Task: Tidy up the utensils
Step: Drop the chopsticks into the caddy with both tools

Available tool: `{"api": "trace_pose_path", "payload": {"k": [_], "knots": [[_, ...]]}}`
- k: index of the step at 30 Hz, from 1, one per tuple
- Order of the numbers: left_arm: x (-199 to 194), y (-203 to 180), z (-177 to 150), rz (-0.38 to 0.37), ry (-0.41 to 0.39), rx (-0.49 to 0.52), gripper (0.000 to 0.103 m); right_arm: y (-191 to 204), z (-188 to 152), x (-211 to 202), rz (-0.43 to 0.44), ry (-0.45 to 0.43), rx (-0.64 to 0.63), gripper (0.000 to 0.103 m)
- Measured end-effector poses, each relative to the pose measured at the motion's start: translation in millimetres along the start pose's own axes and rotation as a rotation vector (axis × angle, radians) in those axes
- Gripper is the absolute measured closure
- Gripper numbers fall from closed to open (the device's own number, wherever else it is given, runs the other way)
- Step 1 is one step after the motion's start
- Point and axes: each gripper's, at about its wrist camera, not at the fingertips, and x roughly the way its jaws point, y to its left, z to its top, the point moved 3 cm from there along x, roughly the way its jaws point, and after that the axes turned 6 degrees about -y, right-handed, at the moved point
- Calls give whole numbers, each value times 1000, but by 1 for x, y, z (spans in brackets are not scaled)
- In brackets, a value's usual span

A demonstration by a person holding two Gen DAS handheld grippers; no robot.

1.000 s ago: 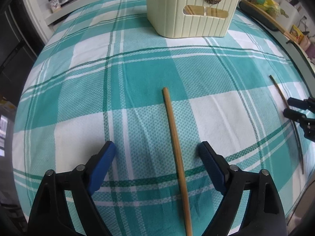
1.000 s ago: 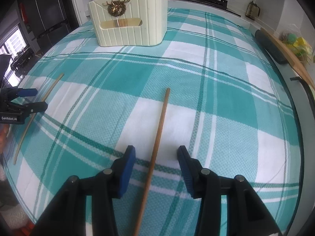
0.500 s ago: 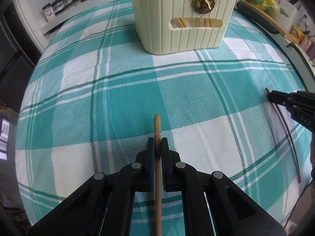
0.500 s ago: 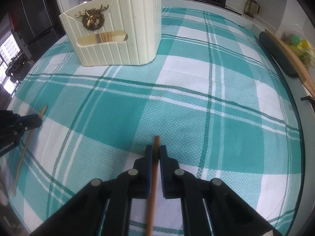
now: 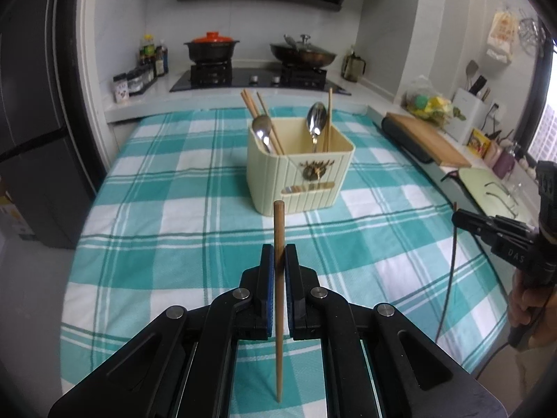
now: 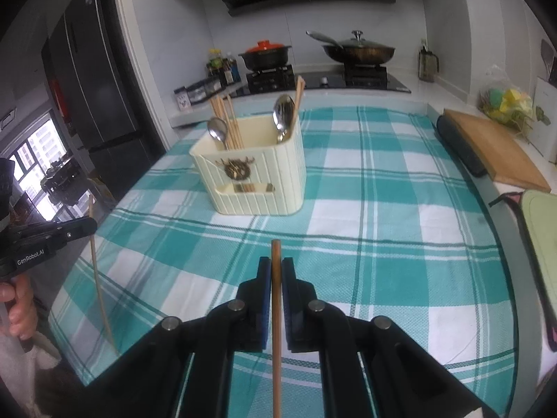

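My left gripper (image 5: 278,261) is shut on a wooden chopstick (image 5: 278,230) and holds it upright above the checked cloth. My right gripper (image 6: 276,275) is shut on a second chopstick (image 6: 276,261), also lifted upright. A cream utensil holder (image 5: 299,174) stands ahead at mid-table with two spoons (image 5: 315,120) and several chopsticks in it; it also shows in the right wrist view (image 6: 250,174). The right gripper and its chopstick (image 5: 450,261) show at the right edge of the left view. The left gripper and its chopstick (image 6: 99,278) show at the left edge of the right view.
A teal and white checked cloth (image 5: 174,226) covers the table. A dark roll and wooden board (image 6: 494,153) lie along the right edge. Behind is a stove with a red-lidded pot (image 5: 211,48) and a pan (image 5: 303,54). A dark fridge (image 6: 90,80) stands at the left.
Both grippers closed on their chopsticks, then lifted them off the cloth and tilted up, so the views now look level across the table to the holder.
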Motion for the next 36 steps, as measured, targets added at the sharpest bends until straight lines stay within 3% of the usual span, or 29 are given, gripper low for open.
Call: {"api": "trace_pose_path", "payload": {"k": [5,12,25,31,36], "knots": [[-28,-3,20,-25,-91,-31,99,22,21,-41,4,-118,-59,97],[-35,-7,67,-37,-175,-46,99,43,57,-63,-13,-269,-109,97],[23,-13,217,-10,-304,-59,99,41,208,-26,-4,-436,-118,97],[94,-19,236,28,-285,-65,99,31,236,36,-5,-406,-125,97],[162,-24,212,45,-175,-62,99,14,224,108,42,-237,-74,97]]}}
